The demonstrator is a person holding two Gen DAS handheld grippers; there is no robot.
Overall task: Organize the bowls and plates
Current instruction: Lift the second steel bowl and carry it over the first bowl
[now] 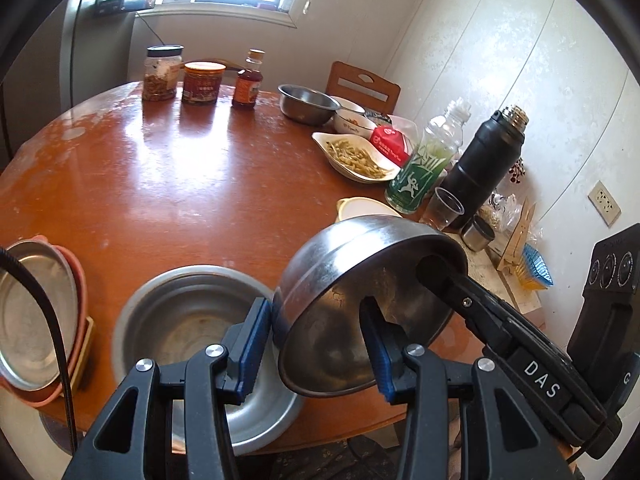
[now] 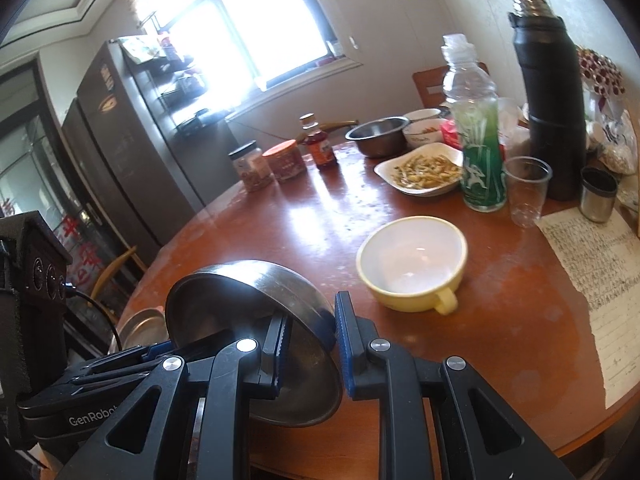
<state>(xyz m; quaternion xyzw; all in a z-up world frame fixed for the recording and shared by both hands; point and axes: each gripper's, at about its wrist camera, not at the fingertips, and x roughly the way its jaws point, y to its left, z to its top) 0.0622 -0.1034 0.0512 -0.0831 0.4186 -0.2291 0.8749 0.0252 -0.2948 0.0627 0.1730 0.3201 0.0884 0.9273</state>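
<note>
hidden: where the tilted steel bowl (image 1: 352, 300) blocks the left wrist view, the yellow cup (image 1: 362, 209) is mostly covered.
material: the bowl is dull, scuffed, round metal.
left gripper (image 1: 316, 344): the near rim is clamped between narrowly parted jaws.
right gripper (image 2: 310, 350): the opposite rim is pinched between nearly closed jaws.
place: the bowl is held above the wooden table (image 1: 160, 168), beside a second steel bowl (image 1: 188, 316).

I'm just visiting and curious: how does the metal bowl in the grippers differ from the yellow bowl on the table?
The metal bowl is shiny steel, held tilted on edge above the table; the yellow bowl is pale yellow outside, white inside, and sits upright. The yellow bowl has a small handle; the metal bowl shows none. Both the left gripper and right gripper clamp the metal bowl; nothing touches the yellow bowl. Both look empty.
</note>
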